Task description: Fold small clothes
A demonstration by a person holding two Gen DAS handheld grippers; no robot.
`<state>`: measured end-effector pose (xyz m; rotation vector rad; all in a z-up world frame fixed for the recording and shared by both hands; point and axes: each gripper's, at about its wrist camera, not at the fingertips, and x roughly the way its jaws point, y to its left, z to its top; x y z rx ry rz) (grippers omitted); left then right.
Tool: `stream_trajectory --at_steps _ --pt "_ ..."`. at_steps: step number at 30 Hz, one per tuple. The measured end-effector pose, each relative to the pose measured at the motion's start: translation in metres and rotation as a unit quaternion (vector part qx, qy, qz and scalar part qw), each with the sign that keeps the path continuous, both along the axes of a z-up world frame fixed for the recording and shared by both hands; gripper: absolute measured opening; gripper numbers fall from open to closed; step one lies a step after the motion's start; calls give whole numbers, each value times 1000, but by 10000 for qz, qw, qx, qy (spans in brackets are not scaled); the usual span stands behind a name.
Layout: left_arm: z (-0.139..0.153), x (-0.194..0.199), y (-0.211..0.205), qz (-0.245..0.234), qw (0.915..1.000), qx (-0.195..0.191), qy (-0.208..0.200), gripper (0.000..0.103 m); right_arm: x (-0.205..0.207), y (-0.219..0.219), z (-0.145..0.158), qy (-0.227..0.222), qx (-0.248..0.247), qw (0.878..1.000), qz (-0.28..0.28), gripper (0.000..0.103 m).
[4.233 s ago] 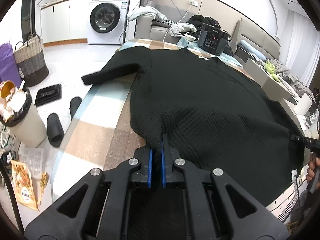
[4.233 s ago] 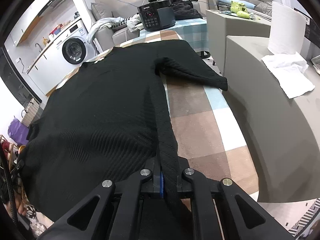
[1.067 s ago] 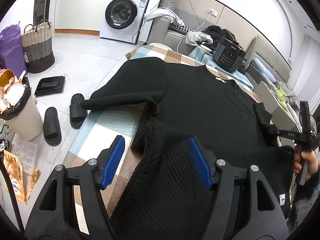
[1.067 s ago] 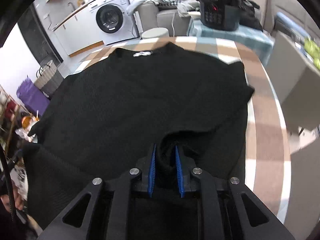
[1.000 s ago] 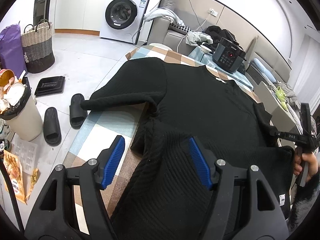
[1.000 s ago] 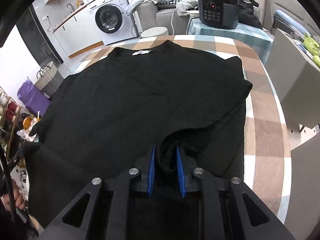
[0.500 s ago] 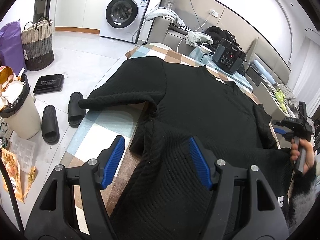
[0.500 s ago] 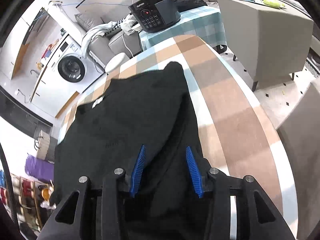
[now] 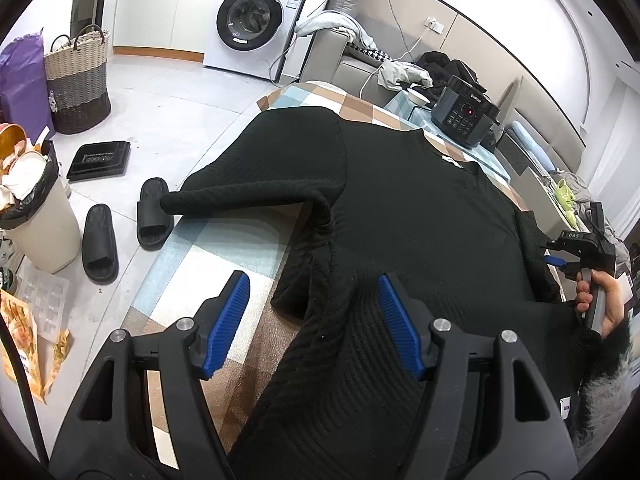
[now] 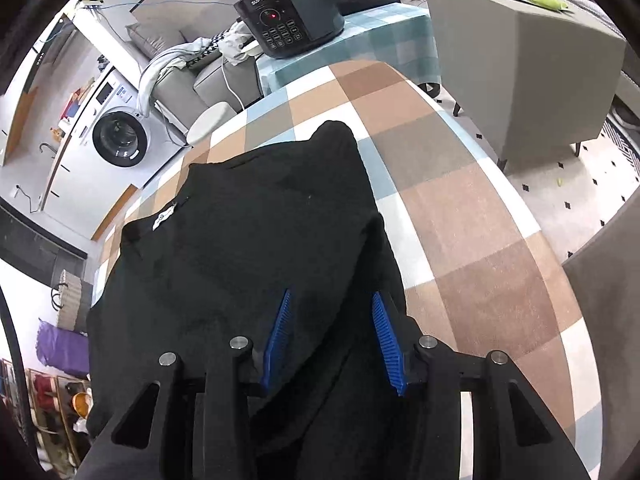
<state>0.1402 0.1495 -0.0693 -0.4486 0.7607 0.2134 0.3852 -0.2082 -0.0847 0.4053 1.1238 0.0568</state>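
Left claw (image 9: 312, 320): jaws spread wide, gripping nothing; poised above the folded-up hem edge of the sweater.
Right claw (image 10: 332, 340): jaws spread, empty; black knit lies beneath and between the blue pads (image 10: 276, 336), not clamped.
Sweater (image 9: 420, 216): black ribbed knit, spread on the checked desk (image 9: 224, 248); lower part doubled over the body, one sleeve (image 9: 240, 196) hanging past the desk edge.
Handling: judged soft, limp, moderately heavy; it will sag and drag, not slide. Not fragile.
Grip point: pinch a doubled edge or the sleeve cuff; thick knit needs a firm bite.
Background: pressure cooker (image 10: 288, 20) well apart.
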Motion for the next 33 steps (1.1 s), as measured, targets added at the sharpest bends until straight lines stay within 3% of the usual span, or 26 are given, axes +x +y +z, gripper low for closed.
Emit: stream_trajectory --at_steps 5,10,12,13,17,19,21,23,28,33 --pt "-5 2 2 -21 10000 -58 -3 64 7 -7 -8 -17 306 9993 -204 43" --pt "-7 0 2 -22 9999 -116 -34 64 9 0 -5 -94 111 9998 -169 41" --pt "-9 0 1 -10 9999 -148 -21 64 11 3 -5 -125 26 9998 -139 11" --pt "-9 0 2 -11 9999 -159 -22 64 12 4 -4 -135 13 9998 -112 6" --pt "-9 -1 4 15 9999 -148 -46 64 16 24 16 -471 311 9982 181 6" --pt "-8 -1 5 41 9999 -149 -64 64 18 48 35 -730 925 9902 748 6" --pt "-6 -2 6 45 9999 -135 -85 64 8 68 60 -1146 1163 9804 1101 19" --pt "-4 -4 6 52 9998 -131 -119 64 -7 76 78 -1442 836 9788 1187 30" --pt "-2 -7 7 32 9998 -144 -155 64 -42 70 56 -802 -23 9903 1134 30" --pt "-3 -8 14 220 9995 -203 -99 64 -83 86 9 -301 -440 9824 1791 30"
